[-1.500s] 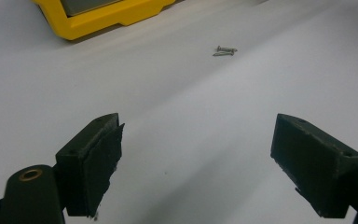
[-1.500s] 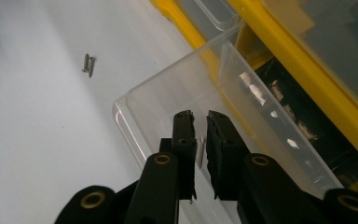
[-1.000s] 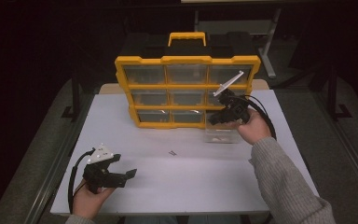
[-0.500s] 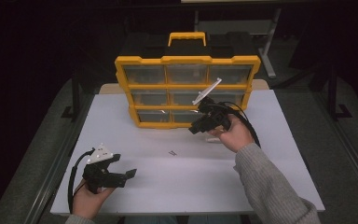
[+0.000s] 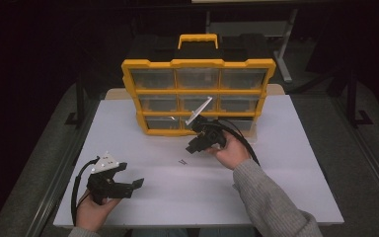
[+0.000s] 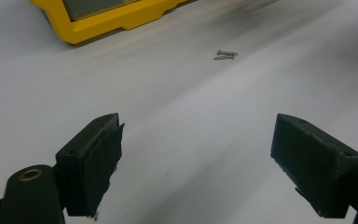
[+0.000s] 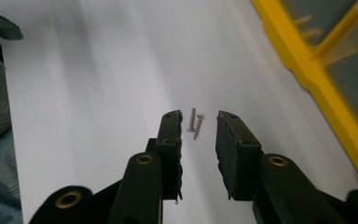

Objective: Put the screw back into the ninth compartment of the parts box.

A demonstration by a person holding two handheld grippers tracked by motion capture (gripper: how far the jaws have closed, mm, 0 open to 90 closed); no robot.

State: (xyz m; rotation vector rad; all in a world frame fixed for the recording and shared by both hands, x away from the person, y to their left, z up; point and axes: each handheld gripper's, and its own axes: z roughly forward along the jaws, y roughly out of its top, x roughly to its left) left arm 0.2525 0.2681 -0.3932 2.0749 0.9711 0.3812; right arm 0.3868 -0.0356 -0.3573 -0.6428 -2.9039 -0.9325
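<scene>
While the left gripper (image 5: 137, 183) waits wide open, well short of the two small grey metal screws (image 7: 195, 123), the right gripper (image 7: 198, 122) hovers over them. Its jaws stand slightly parted, having just been opening, gripping nothing. Beyond the screws stands the yellow plastic drawer organiser (image 5: 197, 64).

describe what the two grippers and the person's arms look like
Both are handheld black tools. The left gripper has two blocky black jaws with dark pads, brass-coloured rivets at the pivots, a grey three-cornered plate on top and a black cable looping from it. The right gripper is built alike, with narrow black jaws, brass rivets, a grey plate and a black cable. The right forearm wears a grey knit sleeve.
</scene>
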